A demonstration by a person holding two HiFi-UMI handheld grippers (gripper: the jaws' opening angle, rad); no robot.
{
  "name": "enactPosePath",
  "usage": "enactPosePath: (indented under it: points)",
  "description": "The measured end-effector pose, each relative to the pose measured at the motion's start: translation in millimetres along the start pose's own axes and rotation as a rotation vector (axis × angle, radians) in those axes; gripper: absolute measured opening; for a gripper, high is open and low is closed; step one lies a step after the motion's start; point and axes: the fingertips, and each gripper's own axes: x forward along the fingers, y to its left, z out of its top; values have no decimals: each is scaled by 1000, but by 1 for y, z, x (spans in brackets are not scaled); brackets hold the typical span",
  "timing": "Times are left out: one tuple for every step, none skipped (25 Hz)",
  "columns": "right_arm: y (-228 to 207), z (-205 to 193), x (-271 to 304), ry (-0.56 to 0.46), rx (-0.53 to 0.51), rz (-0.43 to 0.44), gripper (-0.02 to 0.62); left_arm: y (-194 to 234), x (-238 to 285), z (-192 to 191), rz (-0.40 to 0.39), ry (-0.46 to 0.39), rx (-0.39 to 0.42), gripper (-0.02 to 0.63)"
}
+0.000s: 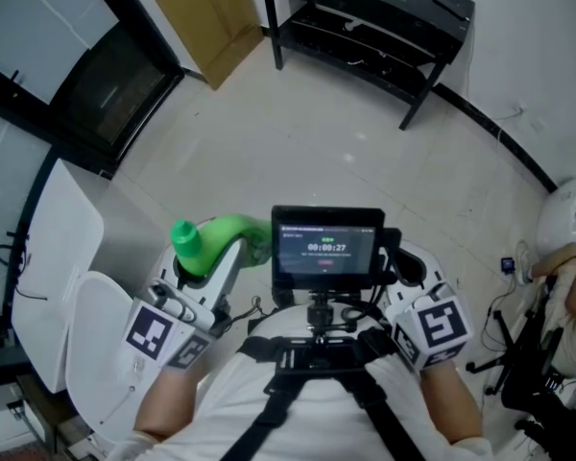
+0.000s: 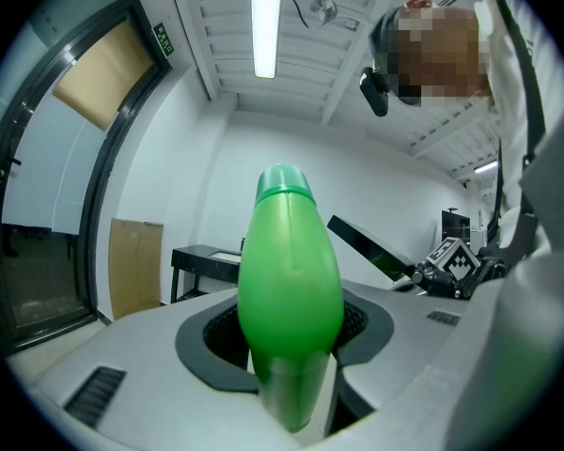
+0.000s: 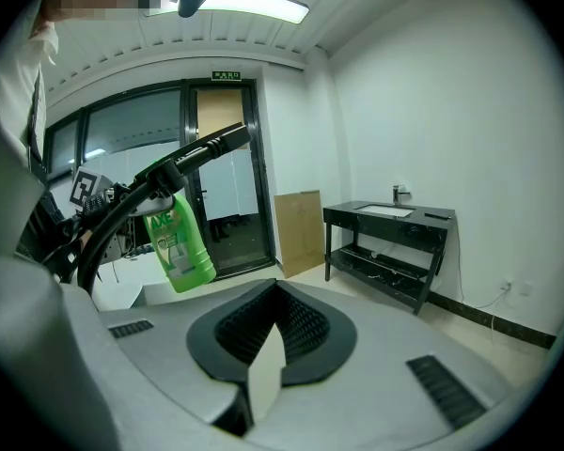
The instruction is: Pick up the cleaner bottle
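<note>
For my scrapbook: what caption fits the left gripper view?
The left gripper holds a green cleaner bottle, cap pointing away.

One green plastic cleaner bottle [image 1: 221, 234], two grey tools (left gripper [image 2: 291, 393], right gripper [image 3: 263, 383]), one black shelved table [image 1: 365, 27] and one brown cardboard sheet [image 1: 206, 17] are showing.

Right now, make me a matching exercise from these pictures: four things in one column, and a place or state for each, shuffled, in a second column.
Things
1. bottle
2. right gripper
3. cardboard sheet
4. black table

Places or states
A. leaning against the wall
B. shut, nothing between the jaws
C. clamped in the left gripper, green
D. standing on the floor, with a lower shelf

Pairs: 1-C, 2-B, 3-A, 4-D
</note>
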Motion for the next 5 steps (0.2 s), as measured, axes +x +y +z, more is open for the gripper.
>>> enactPosePath:
  points:
    - [0, 0, 0, 1, -1, 0, 3, -1, 0, -2, -5, 6, -6, 164]
    - [0, 0, 0, 1, -2, 0, 3, -2, 0, -3, -9, 13, -12, 164]
    - [0, 0, 1, 1, -3, 0, 3, -3, -1, -4, -13, 17, -15, 164]
    - [0, 0, 1, 1, -4, 1, 3, -3, -1, -5, -16, 19, -18, 164]
    - [0, 0, 1, 0, -6, 1, 3, -4, -1, -6, -19, 20, -20, 164]
